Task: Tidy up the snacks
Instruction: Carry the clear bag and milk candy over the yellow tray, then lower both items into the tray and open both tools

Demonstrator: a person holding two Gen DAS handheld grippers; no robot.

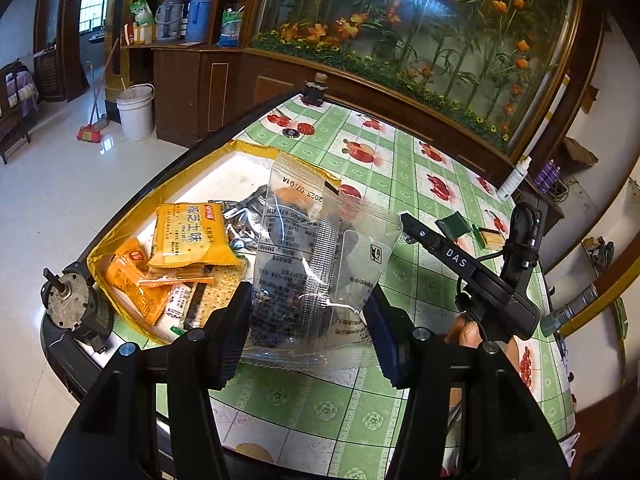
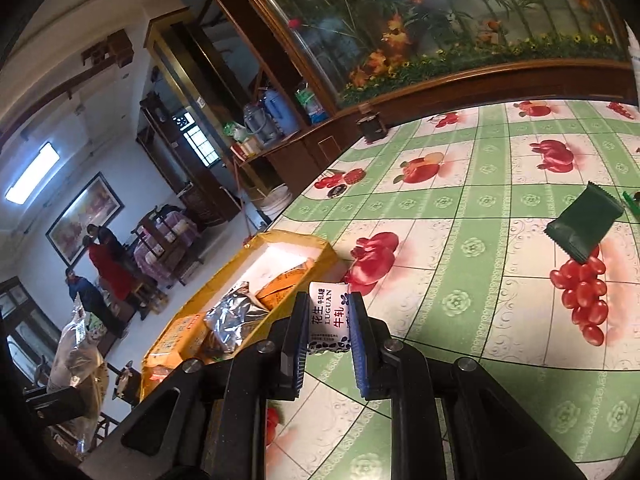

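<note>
The left gripper [image 1: 308, 320] is closed on a clear plastic snack bag with dark contents and black print [image 1: 316, 264]; both padded jaws press against the lower sides of the bag, which stands upright between them and rises above the fingertips. Ahead and to the left of this gripper sits a shallow yellow-edged cardboard box with a white interior [image 1: 120, 224], resting on the table covered with a green-and-white checked, fruit-printed cloth [image 1: 404, 168]. Inside the box lie an orange biscuit packet with white and black lettering [image 1: 188, 236], smaller orange packets [image 1: 136, 280] and a crumpled silver foil packet [image 1: 240, 216]. A grey metal motor-like part [image 1: 68, 300] sits just beside the near left corner of the box.

The right gripper [image 2: 328, 320] is closed narrowly on a small white candy packet with red and blue lettering [image 2: 326, 312], held upright between the blue-padded fingers [image 2: 358, 344]. In the left wrist view the right gripper's black body [image 1: 480, 280] appears to the right of the clear bag. To the left of the right gripper lies the same box [image 2: 288, 240], with the silver packet [image 2: 236, 312] near its closest end. Ahead and to the right, well apart from the gripper, a dark green foil snack packet [image 2: 584, 224] lies flat on the cloth [image 2: 460, 220].
</note>
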